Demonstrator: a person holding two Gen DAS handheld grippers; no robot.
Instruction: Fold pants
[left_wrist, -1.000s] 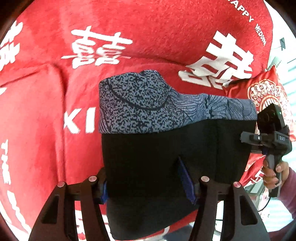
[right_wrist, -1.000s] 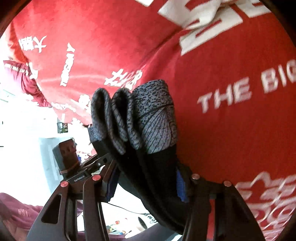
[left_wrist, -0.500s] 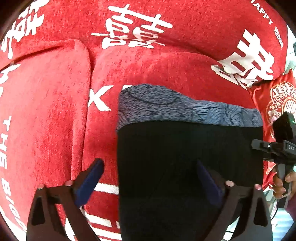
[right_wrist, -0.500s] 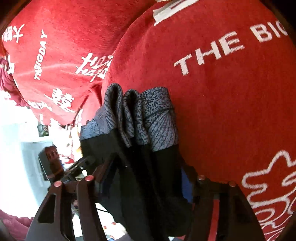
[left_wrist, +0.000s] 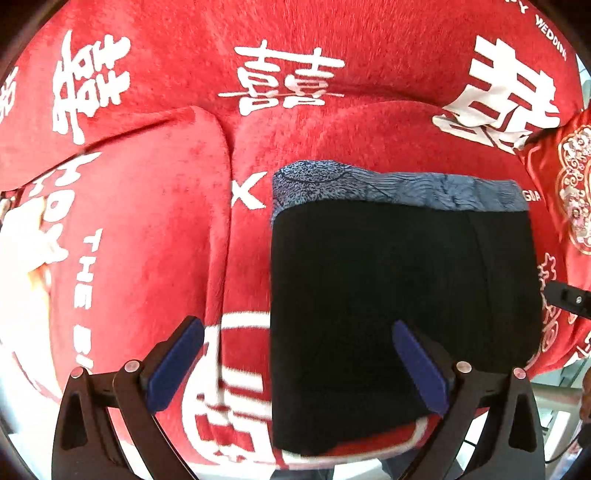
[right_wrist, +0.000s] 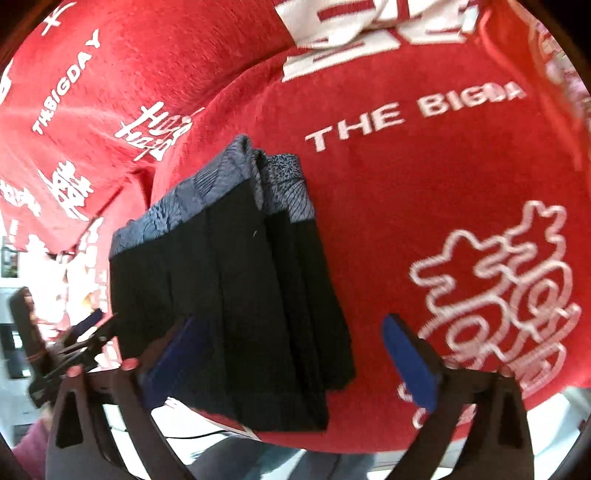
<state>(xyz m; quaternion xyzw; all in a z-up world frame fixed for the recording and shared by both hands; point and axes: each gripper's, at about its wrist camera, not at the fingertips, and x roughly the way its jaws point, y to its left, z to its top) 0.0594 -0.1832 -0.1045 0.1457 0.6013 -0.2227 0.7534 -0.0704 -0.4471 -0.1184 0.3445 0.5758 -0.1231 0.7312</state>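
Red plush sofa cover (left_wrist: 155, 229) everywhere, with white Chinese characters and "THE BIG DAY" lettering all over it. I count two seat cushions in the left wrist view, split by a seam running from about 12 down to 6 o'clock. One pair of pants (left_wrist: 399, 302), black with a grey patterned waistband, lies folded into a neat rectangle on the right-hand cushion, waistband at 12 o'clock. Left gripper (left_wrist: 299, 365) has its two blue pads spread wide: one over bare red fabric, the other over the black cloth, not pinching anything. Right gripper (right_wrist: 288, 354) is opening, jaws wide apart, with the stacked edge of the pants (right_wrist: 236, 295) between them but not clamped. One embroidered red pillow (left_wrist: 569, 192) sits at 3 o'clock.
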